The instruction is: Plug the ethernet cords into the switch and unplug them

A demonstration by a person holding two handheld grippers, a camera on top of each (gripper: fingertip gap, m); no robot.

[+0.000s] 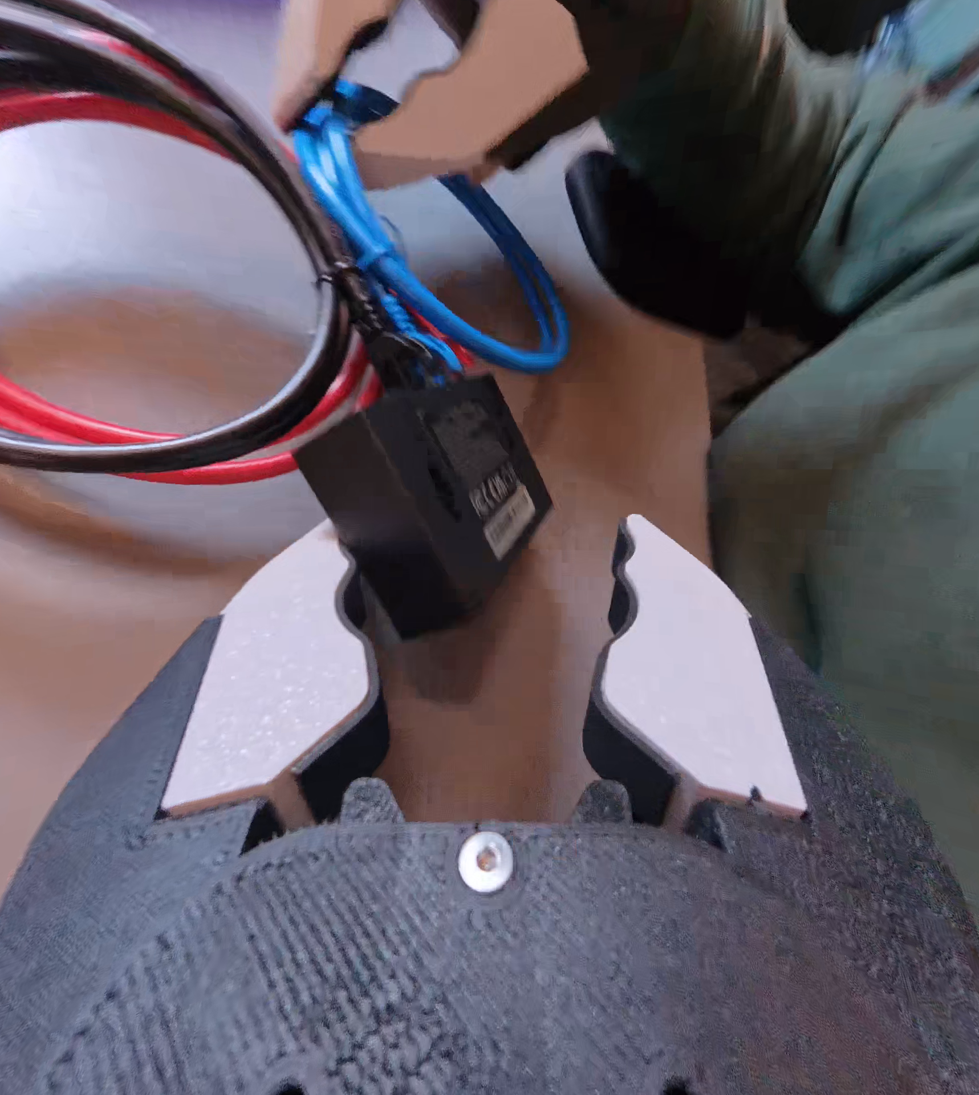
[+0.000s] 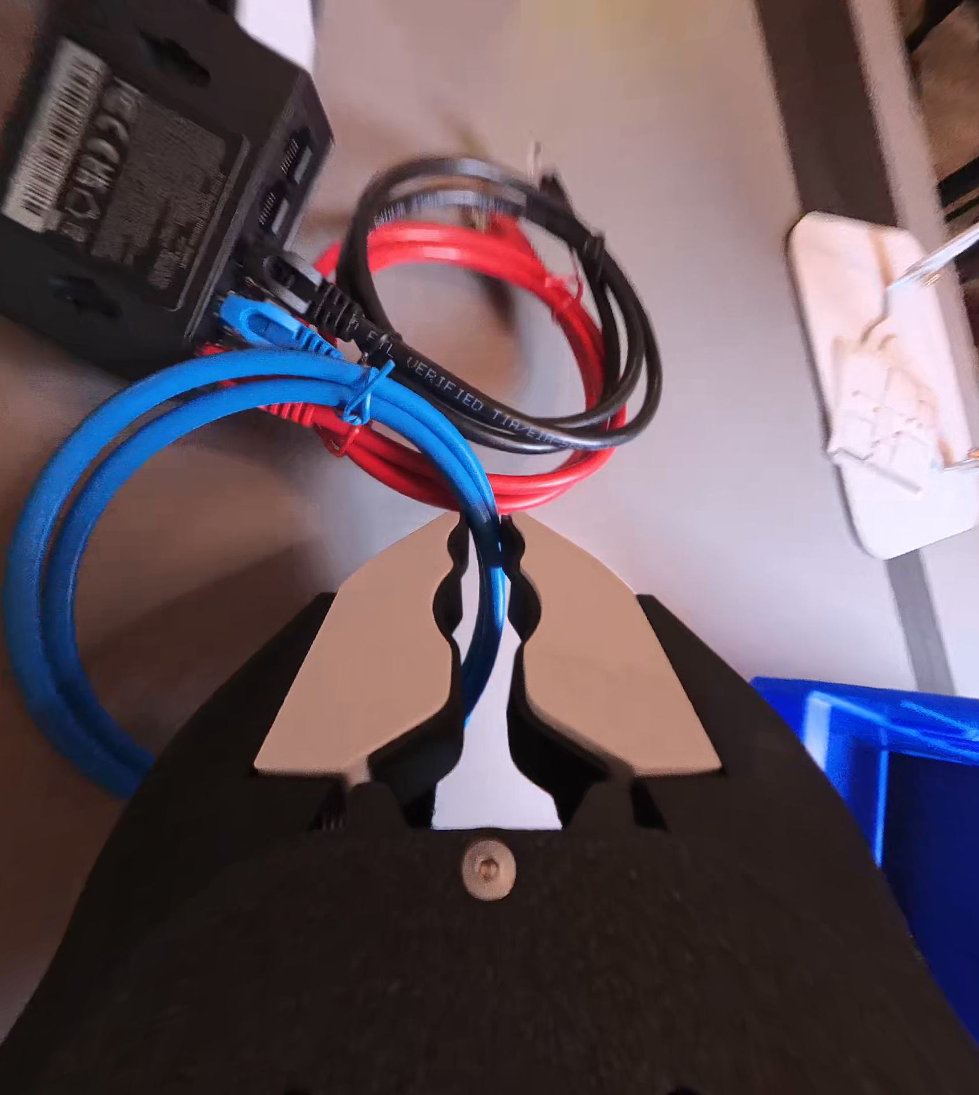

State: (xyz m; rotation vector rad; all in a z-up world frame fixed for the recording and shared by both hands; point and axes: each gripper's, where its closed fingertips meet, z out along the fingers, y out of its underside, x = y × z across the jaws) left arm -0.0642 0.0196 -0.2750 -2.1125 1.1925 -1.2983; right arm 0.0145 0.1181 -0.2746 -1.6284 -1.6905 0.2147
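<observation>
A black switch (image 1: 416, 492) with a label on its upper face has its near end between the fingers of my open left gripper (image 1: 484, 530), close to the left finger. Coiled blue (image 1: 356, 225), red (image 1: 60, 415) and black (image 1: 273, 178) ethernet cords are plugged into its far side. My right gripper (image 2: 482, 524) is shut on the blue cord (image 2: 60, 533), away from its plug (image 2: 256, 323). The right wrist view also shows the switch (image 2: 119, 178), the black cord (image 2: 623, 332) and the red cord (image 2: 475, 249). The right gripper shows at the top of the left wrist view (image 1: 433, 89).
A person's green sleeve (image 1: 889, 415) fills the right of the left wrist view. A white power strip (image 2: 889, 385) lies at the table's far right. A blue bin (image 2: 949, 829) stands beside my right gripper. The tabletop (image 2: 712, 415) is brown and pale grey. The left gripper's tips are roughly 12 cm from the right gripper's.
</observation>
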